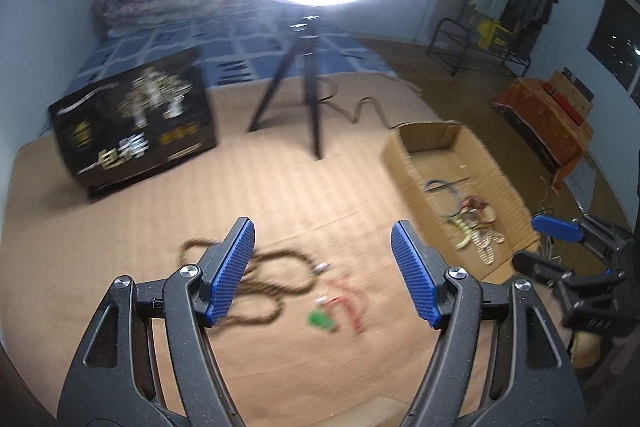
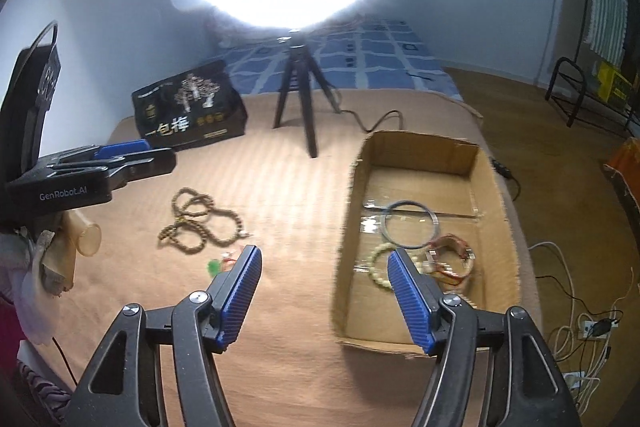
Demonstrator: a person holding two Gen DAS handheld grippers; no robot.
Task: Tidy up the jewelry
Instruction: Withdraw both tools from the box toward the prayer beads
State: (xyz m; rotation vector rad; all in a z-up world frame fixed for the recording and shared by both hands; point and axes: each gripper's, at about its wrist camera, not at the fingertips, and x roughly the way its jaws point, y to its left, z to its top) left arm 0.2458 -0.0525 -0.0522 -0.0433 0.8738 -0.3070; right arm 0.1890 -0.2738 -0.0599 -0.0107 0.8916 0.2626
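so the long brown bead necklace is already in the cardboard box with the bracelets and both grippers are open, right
Not quite. The right wrist view shows the long brown bead necklace lying on the tan cover, outside the cardboard box. The bracelets are in the box, and the left gripper and right gripper are open.

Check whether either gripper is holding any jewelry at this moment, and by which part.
Nothing is held. The left gripper and right gripper both stand open and empty; the wooden bead necklace lies loose on the mat.
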